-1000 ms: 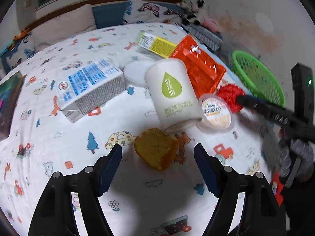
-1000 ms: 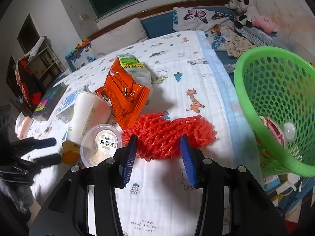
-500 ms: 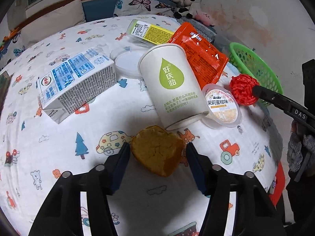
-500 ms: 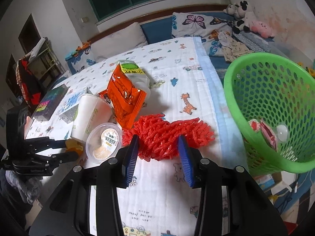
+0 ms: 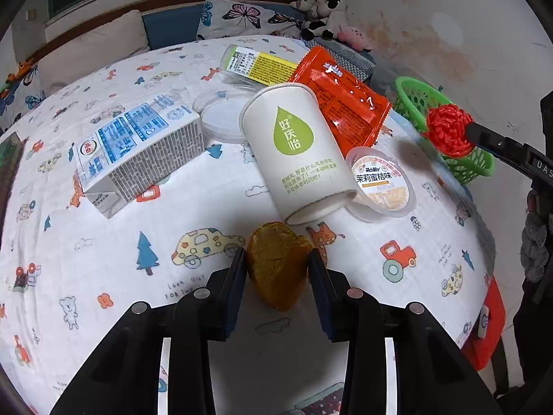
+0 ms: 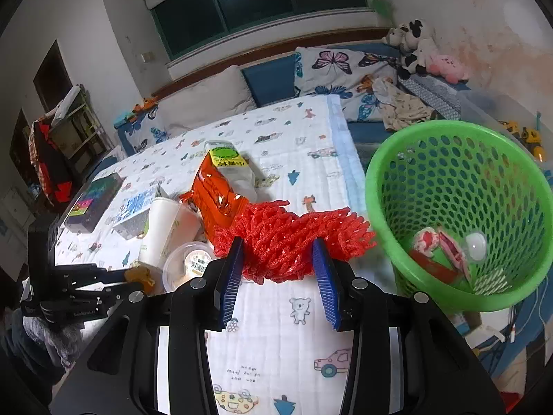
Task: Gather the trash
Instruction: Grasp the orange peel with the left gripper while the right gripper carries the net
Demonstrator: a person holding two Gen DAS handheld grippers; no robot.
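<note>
left tool (image 5: 276,266) clamped on an orange-brown crumpled peel (image 5: 277,267), both pads pressed against its sides, low over the bed's cartoon-print sheet (image 5: 103,259). just beyond the peel, lay a white paper cup (image 5: 295,148) on its side, green drop logo up, base toward the tool. touching the cup's base on the right, a sealed clear jelly cup (image 5: 382,185). behind the cup, an orange foil snack bag (image 5: 340,100), a clear round lid (image 5: 223,117), and a yellow-labelled clear tray (image 5: 259,65). to the left, apart from the cup, a blue-and-white milk carton (image 5: 138,152) on its side.

right tool (image 6: 278,266) closed on a red foam fruit net (image 6: 293,238), blue pads sunk into its bunched middle, net's ends spilling out either side, held above the sheet near the bed's edge. in the left view, seen as a red ball at the tool's tip, in front of the basket. just right of the net, beside the bed, stood a green mesh basket (image 6: 397,159), with a few scraps and a small clear ball in the bottom.
</note>
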